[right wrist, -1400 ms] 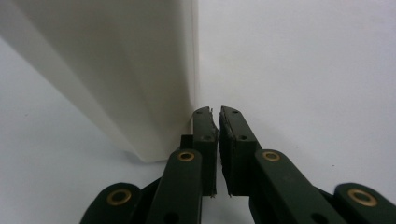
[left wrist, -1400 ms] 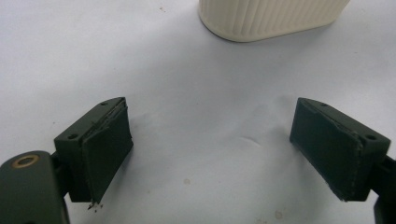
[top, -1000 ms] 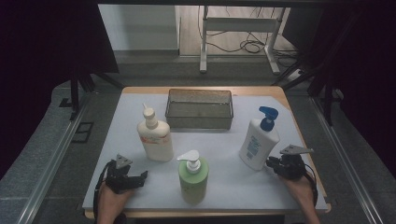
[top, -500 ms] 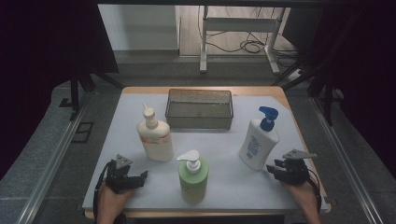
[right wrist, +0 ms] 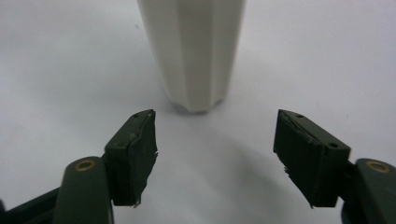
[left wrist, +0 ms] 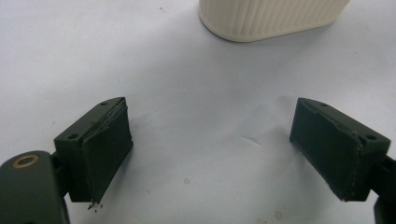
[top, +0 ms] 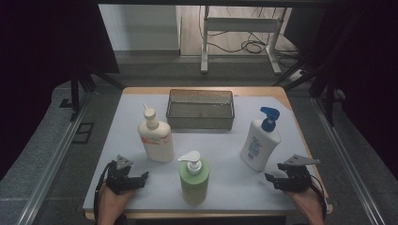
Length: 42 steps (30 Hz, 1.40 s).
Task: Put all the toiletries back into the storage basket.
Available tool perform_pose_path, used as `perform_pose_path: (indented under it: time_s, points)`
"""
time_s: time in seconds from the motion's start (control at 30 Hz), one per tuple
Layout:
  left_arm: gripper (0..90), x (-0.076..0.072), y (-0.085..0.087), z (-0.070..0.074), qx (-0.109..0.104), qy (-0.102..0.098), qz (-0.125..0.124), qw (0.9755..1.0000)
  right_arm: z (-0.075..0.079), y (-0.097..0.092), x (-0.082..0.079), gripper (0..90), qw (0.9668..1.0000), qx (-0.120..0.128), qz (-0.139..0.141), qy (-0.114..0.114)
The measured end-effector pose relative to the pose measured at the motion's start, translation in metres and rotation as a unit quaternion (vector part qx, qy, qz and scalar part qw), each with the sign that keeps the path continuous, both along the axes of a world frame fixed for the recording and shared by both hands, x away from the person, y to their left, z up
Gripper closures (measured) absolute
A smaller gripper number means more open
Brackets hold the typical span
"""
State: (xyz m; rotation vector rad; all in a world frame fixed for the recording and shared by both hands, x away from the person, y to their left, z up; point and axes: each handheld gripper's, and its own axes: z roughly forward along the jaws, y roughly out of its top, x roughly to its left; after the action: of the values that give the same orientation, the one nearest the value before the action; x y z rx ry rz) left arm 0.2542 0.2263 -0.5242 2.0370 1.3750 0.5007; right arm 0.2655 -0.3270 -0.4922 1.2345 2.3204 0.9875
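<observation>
Right now the white bottle with the blue pump (top: 259,143) is standing upright at the right of the surface (top: 225,187), long axis vertical, base planted, pump head pointing up and back. In the right gripper view its pale ribbed body (right wrist: 194,51) is sitting dead ahead of the jaws, centred in the gap but apart from both pads, so nothing is being pinched. The right gripper (top: 273,180) is lying just in front of and slightly right of that bottle, closest of the two by far; its jaws have just been opening and are standing spread with nothing but bare surface between them. The left gripper (top: 141,177) is resting well apart at the front left, jaws spread wide too, empty, with the base of the cream bottle (left wrist: 271,18) ahead of it and off to one side. The green pump bottle (top: 194,180) is standing between the two hands; the wire basket (top: 200,110) is sitting at the back centre. Judging from this, a straight level push forward would bring the right jaws around the blue-pump bottle's lower body.
</observation>
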Motion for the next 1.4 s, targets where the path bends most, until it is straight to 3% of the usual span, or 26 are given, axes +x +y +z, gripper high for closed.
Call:
perform_pose_path:
  time_s: [0.17,0.3,0.73,1.0,1.1,1.4]
  points:
    - [11.9,0.0,0.0,0.0,0.0,0.0,0.0,1.0,0.01,0.005,-0.001,20.9,0.9995,0.023,0.007,-0.021]
    - [12.0,0.0,0.0,0.0,0.0,-0.001,0.0,1.0,0.015,0.008,0.001,14.4,0.9993,0.023,0.009,-0.027]
    - [11.9,0.0,0.0,0.0,-0.001,-0.001,0.001,1.0,0.042,0.018,0.014,7.5,0.9973,0.05,0.027,-0.047]
    - [11.9,0.0,0.0,0.0,-0.001,-0.001,0.001,1.0,0.057,0.023,0.024,4.5,0.9964,0.049,0.03,-0.063]
    - [12.0,0.0,0.0,0.0,0.0,-0.001,0.001,1.0,0.061,0.024,0.027,4.0,0.995,0.06,0.033,-0.073]
    - [12.0,0.0,0.0,0.0,-0.001,-0.001,0.001,1.0,0.071,0.031,0.036,8.3,0.9951,0.057,0.036,-0.073]
